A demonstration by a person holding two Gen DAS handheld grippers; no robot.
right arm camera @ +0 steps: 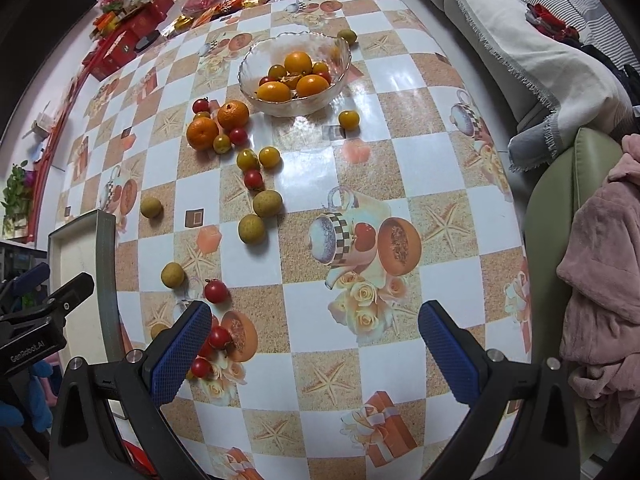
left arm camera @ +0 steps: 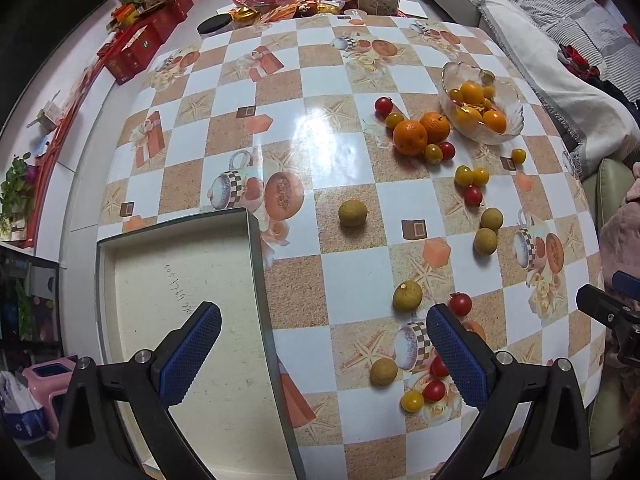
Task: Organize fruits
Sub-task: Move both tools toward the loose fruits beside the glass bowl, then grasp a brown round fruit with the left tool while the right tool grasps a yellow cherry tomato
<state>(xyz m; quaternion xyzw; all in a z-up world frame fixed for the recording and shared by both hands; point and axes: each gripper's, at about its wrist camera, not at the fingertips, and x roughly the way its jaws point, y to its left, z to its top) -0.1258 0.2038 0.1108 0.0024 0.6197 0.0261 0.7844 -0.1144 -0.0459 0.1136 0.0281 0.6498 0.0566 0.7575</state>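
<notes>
Two grippers hover over the checkered table (right arm camera: 420,168), the left gripper (left arm camera: 324,344) and right gripper (right arm camera: 316,344) both spread wide, gripping nothing. Loose fruits lie scattered between the shallow box (left arm camera: 180,280) and the glass bowl (right arm camera: 340,54), which holds more; two oranges (right arm camera: 216,124) touch beside it.

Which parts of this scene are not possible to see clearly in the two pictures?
- Shallow grey cardboard box: its near end is cut off by the left view's bottom edge and the left gripper.
- Red cherry tomatoes: partly hidden behind the right gripper finger.
- Handwriting inside the box: too small to read.
</notes>
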